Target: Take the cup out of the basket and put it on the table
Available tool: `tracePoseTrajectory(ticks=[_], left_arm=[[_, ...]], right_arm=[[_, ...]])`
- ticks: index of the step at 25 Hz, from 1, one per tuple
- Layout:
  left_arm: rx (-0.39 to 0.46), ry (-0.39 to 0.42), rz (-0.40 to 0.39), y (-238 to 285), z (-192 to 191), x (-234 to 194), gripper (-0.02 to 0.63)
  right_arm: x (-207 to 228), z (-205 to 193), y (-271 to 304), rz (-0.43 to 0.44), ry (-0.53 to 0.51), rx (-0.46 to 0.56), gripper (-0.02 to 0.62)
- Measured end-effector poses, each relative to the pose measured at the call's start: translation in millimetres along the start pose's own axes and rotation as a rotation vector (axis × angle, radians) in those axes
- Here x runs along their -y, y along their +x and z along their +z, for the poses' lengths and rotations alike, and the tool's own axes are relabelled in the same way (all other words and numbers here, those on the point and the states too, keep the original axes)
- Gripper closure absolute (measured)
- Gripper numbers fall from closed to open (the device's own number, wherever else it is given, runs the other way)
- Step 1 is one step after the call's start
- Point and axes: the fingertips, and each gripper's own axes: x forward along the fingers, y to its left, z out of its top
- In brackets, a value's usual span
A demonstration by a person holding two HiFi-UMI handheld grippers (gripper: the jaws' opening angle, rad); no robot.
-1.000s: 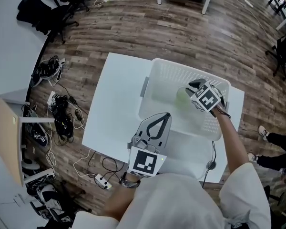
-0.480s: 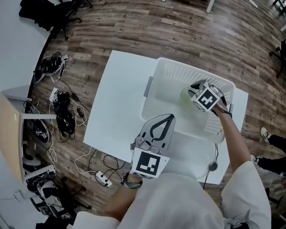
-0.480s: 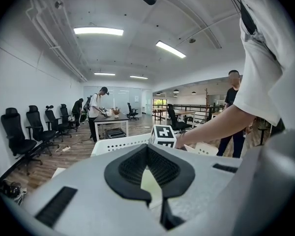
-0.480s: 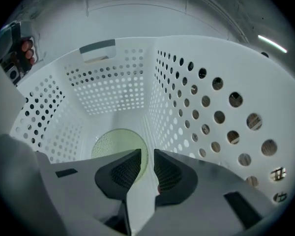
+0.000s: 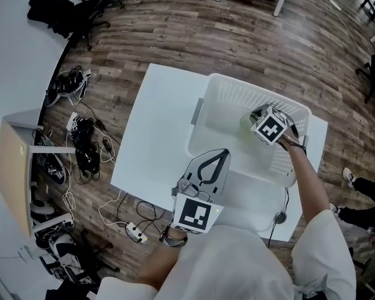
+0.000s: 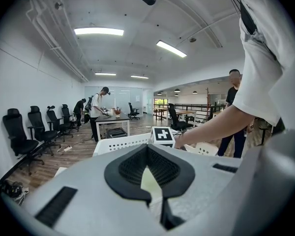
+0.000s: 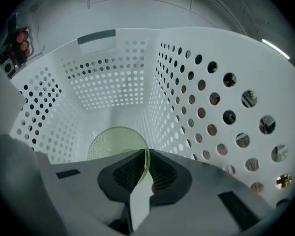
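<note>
Pale green dotted cup (image 7: 115, 140), rim pinched by right claw (image 7: 145, 160) inside white basket (image 7: 113, 87), left claw (image 6: 148, 156) closed

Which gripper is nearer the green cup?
Right. The right gripper is shut on the rim of the cup inside the basket; the left gripper is outside it, over the table.
</note>
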Motion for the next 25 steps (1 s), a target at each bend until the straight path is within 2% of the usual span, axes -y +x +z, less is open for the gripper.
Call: tracePoseTrajectory(ticks=[7,11,20,25], left_arm=[[0.001,-0.013,0.008,-10.4,-0.8,0.5,0.603],[0.012,0.025,0.012,-16.0,3.0,1.6,0.603],[0.035,0.024,0.014,-46.0,9.1,14.5,0.603],[0.056,0.059,0.016,-64.7,14.9,19.4,0.603]], right_arm=[[3.7,4.0,-6.4,-0.037,0.017,0.009,0.563],[5.3,7.2,-16.9,-0.060,0.029,0.018,0.563],[-3.3,23.8,-48.8,-0.110,0.040,0.060,0.565],[-11.3,36.9,-79.7,-0.158,0.044,0.107,0.565]])
